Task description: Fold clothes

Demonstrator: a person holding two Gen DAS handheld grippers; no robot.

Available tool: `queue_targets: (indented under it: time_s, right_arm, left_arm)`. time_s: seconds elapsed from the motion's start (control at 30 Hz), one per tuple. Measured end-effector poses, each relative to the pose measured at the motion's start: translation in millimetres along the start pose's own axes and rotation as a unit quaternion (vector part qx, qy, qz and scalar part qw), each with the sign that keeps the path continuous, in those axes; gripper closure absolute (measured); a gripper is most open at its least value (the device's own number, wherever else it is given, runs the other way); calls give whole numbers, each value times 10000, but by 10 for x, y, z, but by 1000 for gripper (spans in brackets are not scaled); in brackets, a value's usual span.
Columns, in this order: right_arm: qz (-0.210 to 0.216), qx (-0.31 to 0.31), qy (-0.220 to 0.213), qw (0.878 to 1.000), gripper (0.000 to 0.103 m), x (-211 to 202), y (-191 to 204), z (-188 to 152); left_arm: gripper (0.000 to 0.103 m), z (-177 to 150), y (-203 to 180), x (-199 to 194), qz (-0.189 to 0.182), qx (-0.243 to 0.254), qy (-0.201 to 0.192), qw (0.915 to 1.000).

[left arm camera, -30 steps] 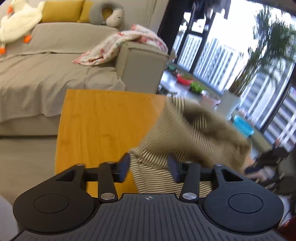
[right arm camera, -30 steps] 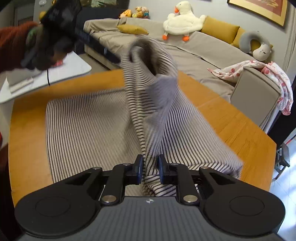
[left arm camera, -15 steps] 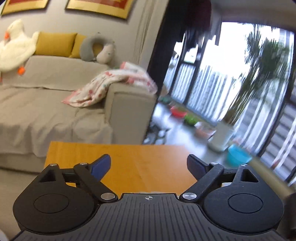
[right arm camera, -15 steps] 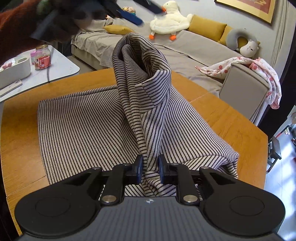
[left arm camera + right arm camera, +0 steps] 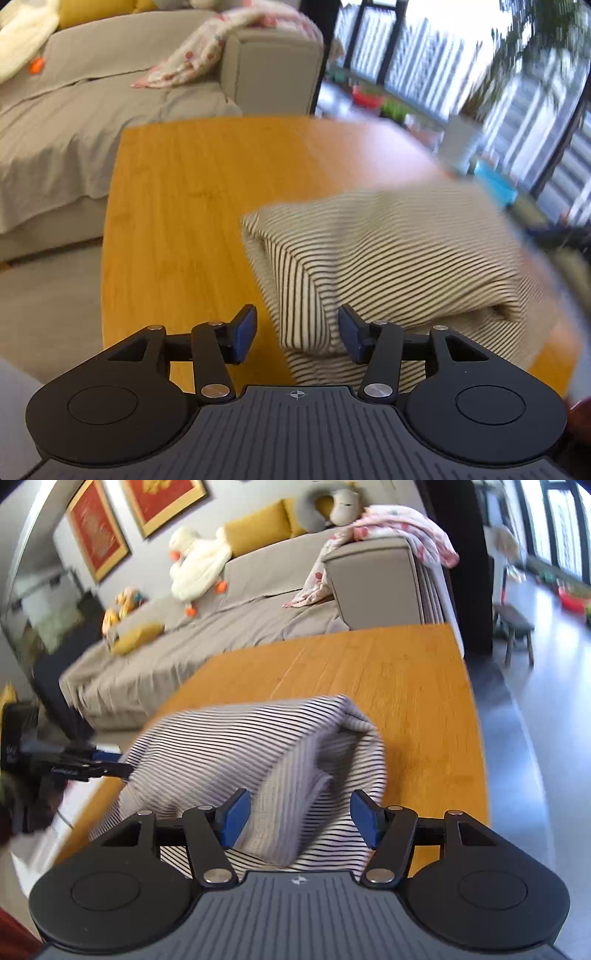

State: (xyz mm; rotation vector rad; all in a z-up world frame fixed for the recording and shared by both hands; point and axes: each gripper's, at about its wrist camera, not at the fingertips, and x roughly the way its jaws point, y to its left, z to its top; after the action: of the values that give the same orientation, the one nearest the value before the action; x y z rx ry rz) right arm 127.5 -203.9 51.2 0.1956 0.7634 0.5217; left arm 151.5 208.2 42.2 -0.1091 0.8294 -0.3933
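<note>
A striped garment lies folded in a thick bundle on the wooden table. My left gripper is open, its fingers astride the bundle's near corner. In the right wrist view the same garment lies bunched on the table. My right gripper is open, with its jaws on either side of a raised fold without pinching it. The left gripper shows at the garment's far left edge in this view.
A grey sofa with a white duck toy and a floral blanket stands behind the table. Windows and plants are to the right. A small stool stands on the floor past the table's right edge.
My right gripper has let go of the garment, and the raised cloth has dropped into a folded bundle. My left gripper, open and lifted away half a second ago, has come back down over the bundle's corner.
</note>
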Motion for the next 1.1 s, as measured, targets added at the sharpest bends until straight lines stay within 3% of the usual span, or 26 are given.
queue_targets:
  time_s: [0.03,0.1,0.2,0.3,0.37,0.47,0.5,0.53,0.67,0.87,0.97,1.1]
  right_arm:
    - [63,61,-32,10000,42,28,24,-12]
    - [78,158,-42,9998,41,136,49,-38]
    - [60,453,2,9990,40,344,39,-58]
    - [249,1155,133,9929,39,559,-83,-102]
    - [258,1119,47,9934,42,636,-49,-96]
    - [150,826,-62,9965,79,724,15,21]
    - [172,786,-106,9967,83,706,10,102]
    - [199,769,-184,9967,84,643,11,178]
    - [299,242,-567,9977,86,276,110,364]
    - [374,113,-369,9986,86,0,125,121]
    - [314,268,-95,9991,85,92,57,-98]
    - [-140,-206,-42,9997,80,247,117,-344]
  left_arm:
    - [30,35,13,-39,-115,-147,-95,9998]
    - [22,117,37,-78,-332,-417,-235,9983]
    - [21,157,66,101,-504,-798,-108,9955]
    - [22,128,116,317,-672,-1232,84,9901]
    - [31,127,141,455,-687,-1419,163,9874]
    - [54,229,130,530,-570,-1485,77,9872]
    - [69,266,105,469,-562,-1444,-2,9879]
    - [74,302,80,395,-572,-1392,-83,9886]
    - [76,270,-108,-9,-759,-1040,-387,9909]
    - [75,-103,-378,-244,-867,-740,-382,9928]
    - [75,-297,-363,-53,-671,-802,-141,9944]
    - [69,-496,-301,138,-207,-769,134,9967]
